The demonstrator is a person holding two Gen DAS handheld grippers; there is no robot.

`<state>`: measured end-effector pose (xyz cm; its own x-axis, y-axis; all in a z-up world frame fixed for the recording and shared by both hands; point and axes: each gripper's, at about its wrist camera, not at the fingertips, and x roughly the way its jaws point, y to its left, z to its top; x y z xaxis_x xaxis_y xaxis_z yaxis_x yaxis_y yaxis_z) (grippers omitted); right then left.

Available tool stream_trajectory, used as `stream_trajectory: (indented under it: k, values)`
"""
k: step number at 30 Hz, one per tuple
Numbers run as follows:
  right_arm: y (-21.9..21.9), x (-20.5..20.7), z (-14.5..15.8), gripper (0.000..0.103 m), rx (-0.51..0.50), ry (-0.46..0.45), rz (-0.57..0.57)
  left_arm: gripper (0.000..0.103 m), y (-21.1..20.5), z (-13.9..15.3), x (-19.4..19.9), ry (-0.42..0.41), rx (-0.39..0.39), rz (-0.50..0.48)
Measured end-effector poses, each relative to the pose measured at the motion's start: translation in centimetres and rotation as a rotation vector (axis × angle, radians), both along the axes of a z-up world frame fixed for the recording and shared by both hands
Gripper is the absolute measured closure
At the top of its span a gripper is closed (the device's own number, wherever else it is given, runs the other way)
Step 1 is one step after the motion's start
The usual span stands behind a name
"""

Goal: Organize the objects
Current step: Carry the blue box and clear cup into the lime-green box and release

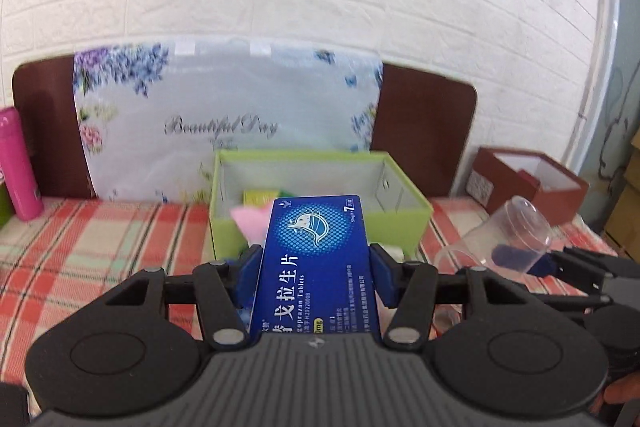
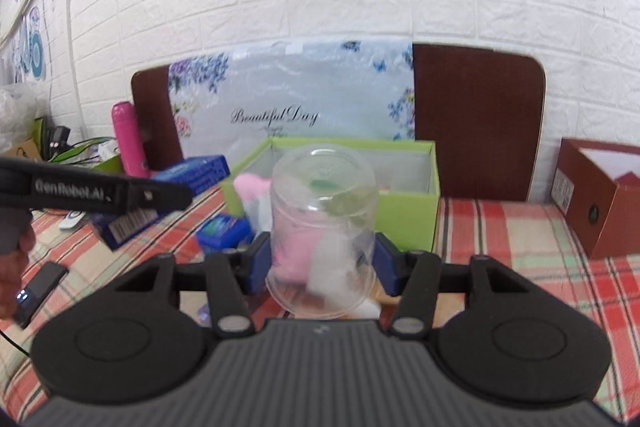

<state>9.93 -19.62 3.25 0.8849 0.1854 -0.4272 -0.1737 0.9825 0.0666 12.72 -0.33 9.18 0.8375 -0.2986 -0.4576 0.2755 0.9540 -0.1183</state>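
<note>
The left gripper (image 1: pixel 316 267) is clamped on a blue medicine box (image 1: pixel 316 259), held flat just in front of the green box (image 1: pixel 320 223), which sits open on the plaid-covered worktop (image 1: pixel 100 239). The right gripper (image 2: pixel 320 263) is closed on a clear plastic cup (image 2: pixel 322 227), held with its base pointing towards the green box (image 2: pixel 404 215). A pink item (image 2: pixel 250 187) sticks up at the green box's left front corner. A brown box (image 2: pixel 600 199) stands well to the right of the green box, a pink bottle (image 2: pixel 128 139) to its left.

both wrist views low over table, facing wall; share green box (image 1: pixel 320 187) (image 2: pixel 404 211).
</note>
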Motion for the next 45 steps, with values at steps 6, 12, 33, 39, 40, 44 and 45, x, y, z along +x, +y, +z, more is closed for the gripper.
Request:
stream_trajectory:
  k: [6, 12, 33, 39, 40, 44, 45]
  values:
    - [-1.2, 5.1, 2.0, 0.051, -0.010, -0.049, -0.057, 0.044, -0.2, 1.9, 5.6, -0.019, -0.026, 0.051]
    - [-1.3, 10.7, 1.7, 0.051, -0.054, -0.054, -0.087, 0.044, 0.2, 0.5, 12.2, 0.029, -0.025, 0.141]
    - [0.0, 22.0, -6.1, 0.001, -0.151, 0.044, -0.119, 0.010, 0.1, -5.9, 21.3, 0.081, 0.070, 0.161]
    - [-1.4, 20.2, -4.6, 0.000, -0.068, 0.067, -0.144, 0.010, 0.4, -4.6, 19.2, 0.059, 0.047, 0.160]
    - [-1.6, 19.7, -4.2, 0.000, -0.053, 0.068, -0.147, 0.010, 0.3, -4.2, 18.5, 0.052, 0.046, 0.157]
    - [-2.3, 16.2, -2.1, 0.000, 0.008, 0.053, -0.161, 0.010, 0.2, -2.7, 14.7, 0.046, 0.050, 0.152]
    - [-2.4, 15.2, -1.6, 0.000, 0.018, 0.047, -0.161, 0.010, 0.2, -2.5, 13.7, 0.051, 0.059, 0.156]
